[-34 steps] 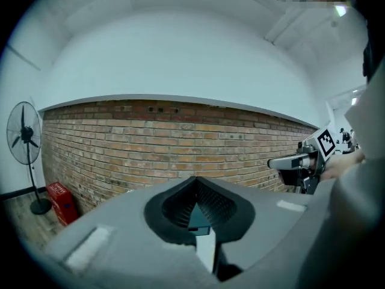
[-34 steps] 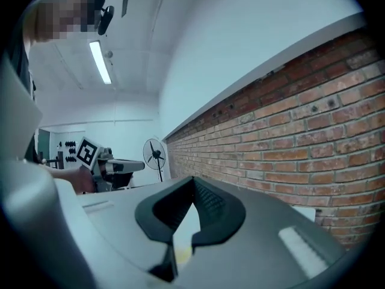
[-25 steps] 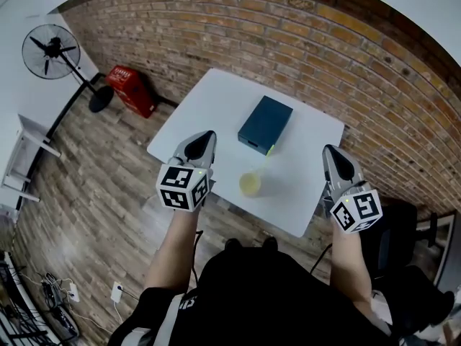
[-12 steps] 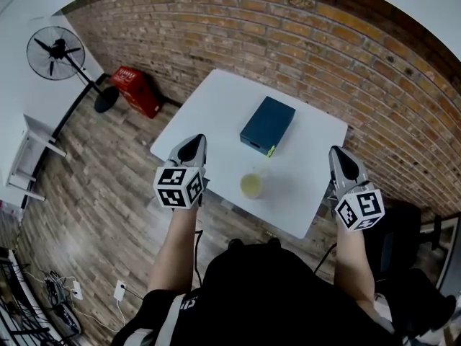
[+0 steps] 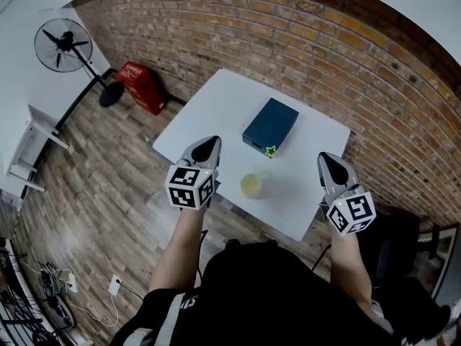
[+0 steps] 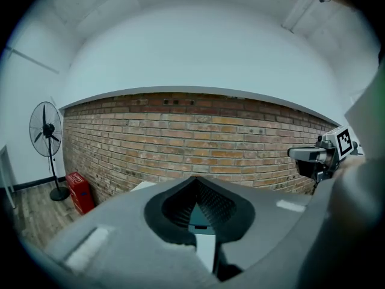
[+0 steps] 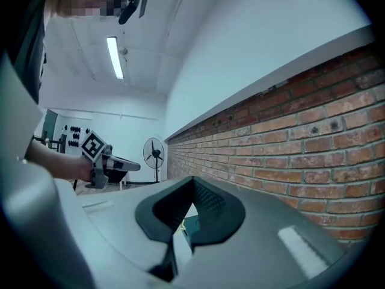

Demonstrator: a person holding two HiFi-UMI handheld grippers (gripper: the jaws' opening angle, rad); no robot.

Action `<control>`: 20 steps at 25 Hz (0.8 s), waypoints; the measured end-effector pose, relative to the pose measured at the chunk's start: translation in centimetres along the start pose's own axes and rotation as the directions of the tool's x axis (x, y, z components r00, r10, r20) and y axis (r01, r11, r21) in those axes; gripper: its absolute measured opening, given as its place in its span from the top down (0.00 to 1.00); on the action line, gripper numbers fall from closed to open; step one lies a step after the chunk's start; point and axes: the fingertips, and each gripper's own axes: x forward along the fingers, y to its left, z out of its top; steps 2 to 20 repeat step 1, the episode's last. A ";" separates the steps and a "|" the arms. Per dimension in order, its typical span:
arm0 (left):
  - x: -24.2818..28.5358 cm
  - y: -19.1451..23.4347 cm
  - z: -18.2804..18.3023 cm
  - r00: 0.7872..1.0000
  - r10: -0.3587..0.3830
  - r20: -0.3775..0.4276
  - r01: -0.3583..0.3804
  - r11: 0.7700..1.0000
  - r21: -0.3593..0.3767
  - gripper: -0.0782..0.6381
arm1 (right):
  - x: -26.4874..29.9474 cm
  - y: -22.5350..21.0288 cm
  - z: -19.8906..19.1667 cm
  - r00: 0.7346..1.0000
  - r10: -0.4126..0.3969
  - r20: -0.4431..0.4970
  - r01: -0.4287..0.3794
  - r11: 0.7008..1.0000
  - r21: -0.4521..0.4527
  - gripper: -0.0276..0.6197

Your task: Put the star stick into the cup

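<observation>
My left hand-held gripper (image 5: 207, 147) and right hand-held gripper (image 5: 330, 163) clenched, empty. Stick (image 5: 271, 151) between them, apparently in cup (image 5: 251, 186), leaning away; left nearer.

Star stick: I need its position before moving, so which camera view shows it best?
The head view: the star stick shows its green star beside the blue box, near the cup. The right gripper view catches only a yellowish sliver past its jaws, perhaps it; the left gripper view shows none.
</observation>
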 end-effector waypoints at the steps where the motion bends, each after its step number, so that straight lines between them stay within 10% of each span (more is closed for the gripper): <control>1: -0.1 0.0 -0.3 1.000 0.005 -0.007 -0.005 1.000 -0.002 0.88 | -0.2 -0.1 -0.2 1.000 -0.001 -0.002 0.001 1.000 0.010 0.96; 20: -0.1 0.0 -0.3 1.000 0.005 -0.007 -0.005 1.000 -0.002 0.88 | -0.2 -0.1 -0.2 1.000 -0.001 -0.002 0.001 1.000 0.010 0.96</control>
